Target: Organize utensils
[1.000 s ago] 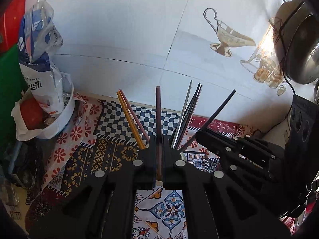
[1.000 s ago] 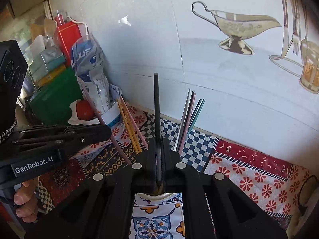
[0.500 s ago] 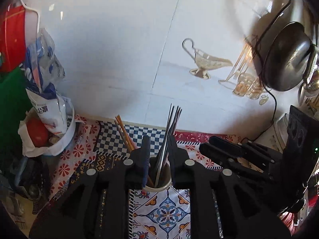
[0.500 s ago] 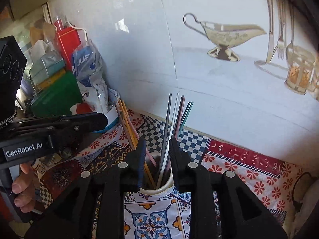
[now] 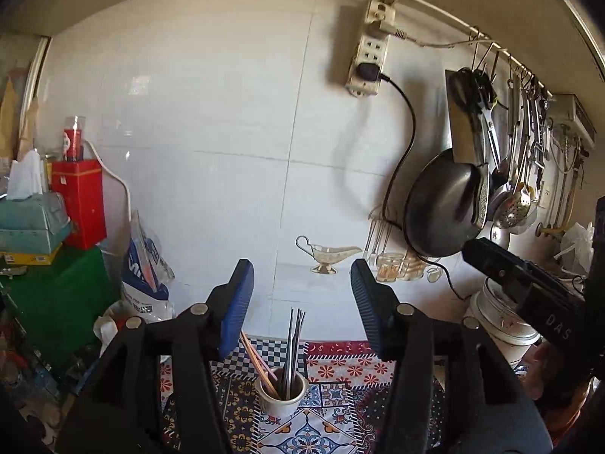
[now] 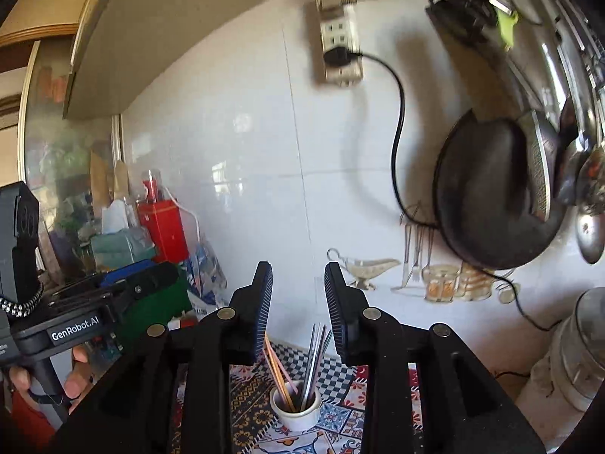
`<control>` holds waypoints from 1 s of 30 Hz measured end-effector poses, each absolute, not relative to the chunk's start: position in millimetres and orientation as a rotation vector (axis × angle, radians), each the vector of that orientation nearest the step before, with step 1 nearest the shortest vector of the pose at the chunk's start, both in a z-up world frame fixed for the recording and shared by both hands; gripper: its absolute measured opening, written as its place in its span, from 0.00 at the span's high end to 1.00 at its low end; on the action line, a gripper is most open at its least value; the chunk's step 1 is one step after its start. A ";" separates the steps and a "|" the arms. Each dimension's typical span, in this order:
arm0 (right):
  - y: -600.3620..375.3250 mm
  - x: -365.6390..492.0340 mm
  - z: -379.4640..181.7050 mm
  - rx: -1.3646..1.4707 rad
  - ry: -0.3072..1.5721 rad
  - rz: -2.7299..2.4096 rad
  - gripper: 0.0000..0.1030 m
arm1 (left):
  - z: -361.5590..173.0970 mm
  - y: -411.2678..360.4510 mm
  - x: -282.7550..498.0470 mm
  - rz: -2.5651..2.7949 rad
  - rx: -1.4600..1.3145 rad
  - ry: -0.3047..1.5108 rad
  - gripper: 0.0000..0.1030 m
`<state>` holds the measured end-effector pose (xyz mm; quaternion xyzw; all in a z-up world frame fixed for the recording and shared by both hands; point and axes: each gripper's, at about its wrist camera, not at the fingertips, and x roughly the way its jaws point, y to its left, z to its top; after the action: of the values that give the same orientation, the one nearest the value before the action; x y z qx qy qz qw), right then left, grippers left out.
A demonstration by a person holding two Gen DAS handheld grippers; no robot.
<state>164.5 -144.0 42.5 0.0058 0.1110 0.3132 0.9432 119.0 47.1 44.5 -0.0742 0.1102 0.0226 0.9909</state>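
Both grippers, left [image 5: 300, 304] and right [image 6: 298, 302], hang spread and empty above the white cup [image 5: 281, 397], chopsticks [image 5: 293, 344] standing upright below and ahead.

Both tools released their chopsticks and pulled up and back from the cup [image 5: 281, 391]. Left tool [image 5: 301, 304] and right tool [image 6: 298, 302] now gape empty. All sticks [image 5: 293, 344] sit in the cup.

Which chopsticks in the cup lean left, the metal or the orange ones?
The orange-pink bundle leans left against the white cup rim. The dark metal chopsticks stand almost upright at the cup's middle.
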 end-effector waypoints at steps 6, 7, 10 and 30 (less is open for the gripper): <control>-159.7 118.7 59.2 0.002 0.133 0.534 0.55 | 54.9 39.3 75.0 0.101 -0.121 0.139 0.29; -161.7 114.0 59.1 0.001 0.128 0.519 0.49 | 55.5 36.9 68.7 0.119 -0.109 0.125 0.26; -165.0 102.5 57.9 0.003 0.124 0.496 0.31 | 54.7 29.4 54.2 0.152 -0.080 0.094 0.12; -175.2 64.7 54.2 -0.031 0.116 0.407 0.00 | 43.1 23.2 33.1 0.210 -0.102 0.132 0.02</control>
<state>64.7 -175.2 54.2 -0.0154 0.0577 0.2020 0.9776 33.1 23.2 43.1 -0.0507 0.0657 0.1044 0.9911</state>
